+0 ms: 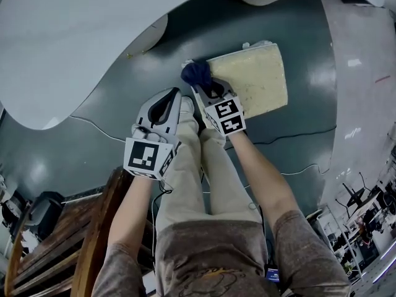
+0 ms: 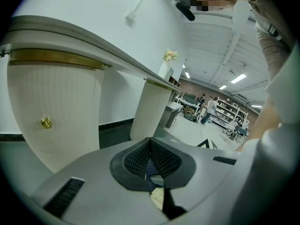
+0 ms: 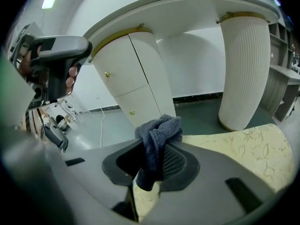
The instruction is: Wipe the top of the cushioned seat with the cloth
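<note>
The cushioned seat (image 1: 253, 79) is a cream, patterned square pad on the dark floor ahead of my knees; it fills the lower right of the right gripper view (image 3: 243, 149). A dark blue cloth (image 1: 196, 73) is bunched at the seat's left corner. My right gripper (image 1: 207, 86) is shut on the cloth (image 3: 157, 132), which sticks up between the right gripper's (image 3: 157, 150) pads just over the seat edge. My left gripper (image 1: 164, 107) hangs left of the seat above the floor. The left gripper (image 2: 150, 146) has its jaws together with nothing in them.
A white curved counter (image 1: 80, 36) arcs across the far side, with a ribbed pillar (image 3: 243, 74) and cabinet doors with brass knobs (image 3: 136, 74). Thin cables (image 1: 297, 138) lie on the floor. A wooden chair (image 1: 68, 234) stands at my lower left.
</note>
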